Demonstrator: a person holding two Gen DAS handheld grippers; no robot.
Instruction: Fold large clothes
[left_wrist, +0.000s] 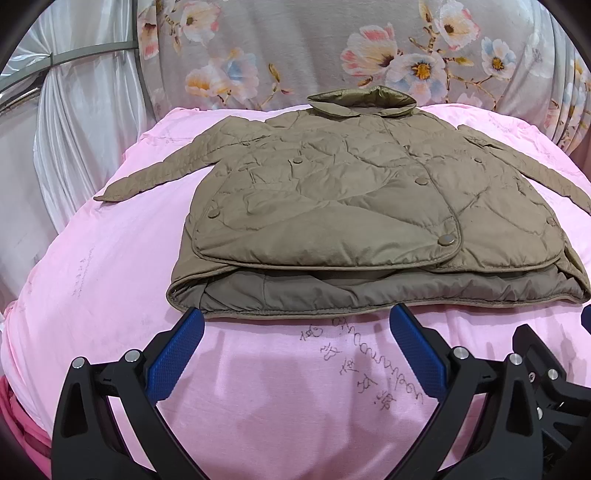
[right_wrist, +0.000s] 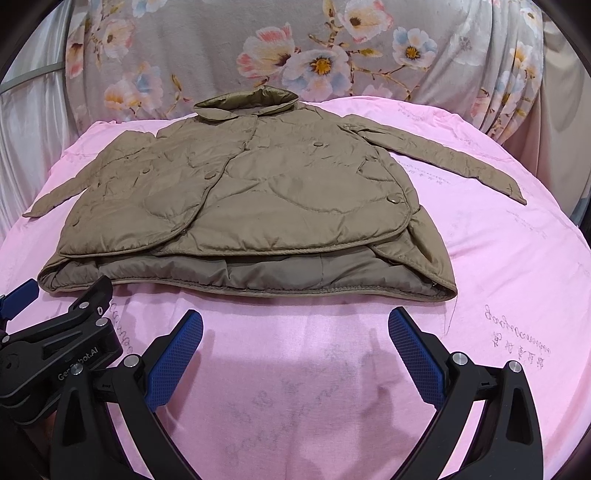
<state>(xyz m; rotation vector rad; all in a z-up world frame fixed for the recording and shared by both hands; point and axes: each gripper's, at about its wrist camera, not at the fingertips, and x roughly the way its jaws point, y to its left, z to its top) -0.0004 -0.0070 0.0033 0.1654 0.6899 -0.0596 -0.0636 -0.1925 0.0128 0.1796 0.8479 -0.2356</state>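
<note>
A khaki quilted jacket (left_wrist: 351, 206) lies flat, front up and snapped closed, on the pink sheet (left_wrist: 110, 280), collar at the far side and both sleeves spread outward. Its hem faces me. My left gripper (left_wrist: 295, 321) hovers open just short of the hem's left part, with nothing between its blue pads. In the right wrist view the same jacket (right_wrist: 240, 199) sits ahead, and my right gripper (right_wrist: 295, 321) is open a little before the hem's right half. The left gripper's body (right_wrist: 55, 343) shows at the lower left there.
A grey floral cloth (left_wrist: 332, 51) hangs behind the pink sheet. White satin drapery (left_wrist: 74, 110) falls at the left. Faint handwriting (left_wrist: 369, 362) marks the sheet near my fingers. The sheet drops away at its left and right edges.
</note>
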